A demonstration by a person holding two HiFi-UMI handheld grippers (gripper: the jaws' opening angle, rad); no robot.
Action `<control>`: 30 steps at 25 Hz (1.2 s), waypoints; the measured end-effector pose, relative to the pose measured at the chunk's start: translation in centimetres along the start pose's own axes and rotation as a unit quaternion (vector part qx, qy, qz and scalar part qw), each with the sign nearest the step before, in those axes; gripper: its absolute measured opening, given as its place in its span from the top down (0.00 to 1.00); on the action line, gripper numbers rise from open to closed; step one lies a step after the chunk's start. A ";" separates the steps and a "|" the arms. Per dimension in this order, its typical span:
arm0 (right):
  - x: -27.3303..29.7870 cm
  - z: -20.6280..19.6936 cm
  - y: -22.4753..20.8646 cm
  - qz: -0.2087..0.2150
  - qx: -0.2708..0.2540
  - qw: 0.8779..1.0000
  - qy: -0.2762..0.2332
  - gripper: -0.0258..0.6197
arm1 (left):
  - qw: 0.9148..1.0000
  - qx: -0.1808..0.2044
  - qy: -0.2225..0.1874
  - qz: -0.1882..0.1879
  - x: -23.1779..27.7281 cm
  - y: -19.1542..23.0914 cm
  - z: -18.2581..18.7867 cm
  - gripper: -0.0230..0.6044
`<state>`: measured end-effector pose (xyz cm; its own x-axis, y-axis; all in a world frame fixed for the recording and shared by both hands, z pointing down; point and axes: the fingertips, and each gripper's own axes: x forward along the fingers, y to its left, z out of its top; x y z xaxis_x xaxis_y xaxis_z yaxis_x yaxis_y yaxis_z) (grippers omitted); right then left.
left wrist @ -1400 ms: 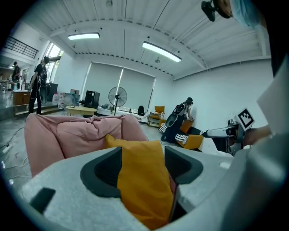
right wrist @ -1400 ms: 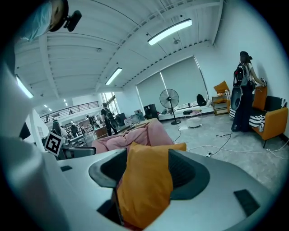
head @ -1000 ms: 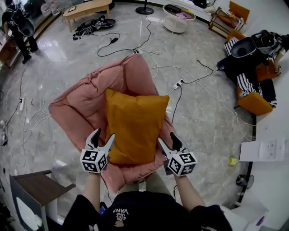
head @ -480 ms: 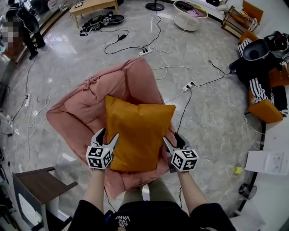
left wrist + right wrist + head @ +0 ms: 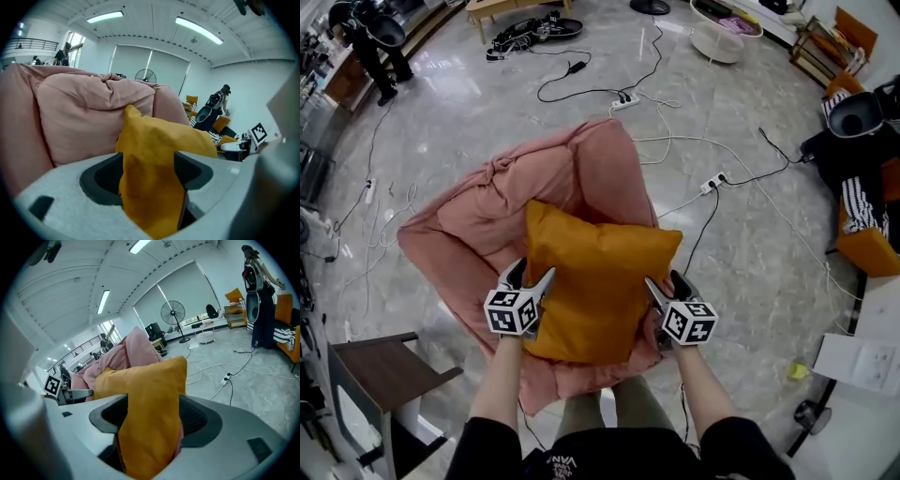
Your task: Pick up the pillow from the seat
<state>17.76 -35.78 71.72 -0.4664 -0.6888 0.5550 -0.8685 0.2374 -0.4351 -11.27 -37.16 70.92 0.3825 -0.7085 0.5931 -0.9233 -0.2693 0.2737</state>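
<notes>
An orange pillow (image 5: 598,281) lies on the seat of a pink beanbag chair (image 5: 487,216), leaning on its backrest. My left gripper (image 5: 534,272) is at the pillow's left edge and my right gripper (image 5: 664,279) at its right edge. In the left gripper view the pillow (image 5: 154,154) fills the gap of the left gripper (image 5: 149,171), whose jaws are opening. In the right gripper view a fold of the pillow (image 5: 150,394) likewise sits in the right gripper (image 5: 152,416), jaws also opening. I see no squeeze in the fabric on either side.
Cables and a power strip (image 5: 626,97) trail over the marble floor behind the chair. A dark side table (image 5: 375,375) stands at lower left. Orange chairs (image 5: 867,248) are at the right, a white round table (image 5: 727,37) far back, a person (image 5: 375,37) far left.
Both grippers have moved forward from beside the pillow's near corners until its left and right edges sit between their jaws. The pillow lies as before.
</notes>
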 end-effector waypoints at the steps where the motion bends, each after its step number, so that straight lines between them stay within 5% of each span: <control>1: 0.4 0.0 -0.2 0.005 0.003 1.000 0.001 0.47 | 1.000 -0.003 0.001 0.000 0.3 0.2 -0.1 0.43; 17: 4.7 -0.5 0.2 0.060 0.032 0.998 0.012 0.47 | 0.998 -0.039 0.030 -0.050 3.3 1.3 -0.8 0.40; 30: 2.7 -1.6 2.5 0.015 0.025 1.000 0.002 0.78 | 0.999 -0.003 0.030 -0.024 1.2 0.2 -1.5 0.75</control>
<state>14.06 -35.95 73.32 -0.4927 -0.6787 0.5446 -0.8448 0.2231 -0.4863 -10.94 -37.14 72.81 0.4284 -0.6544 0.6231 -0.9035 -0.2988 0.3073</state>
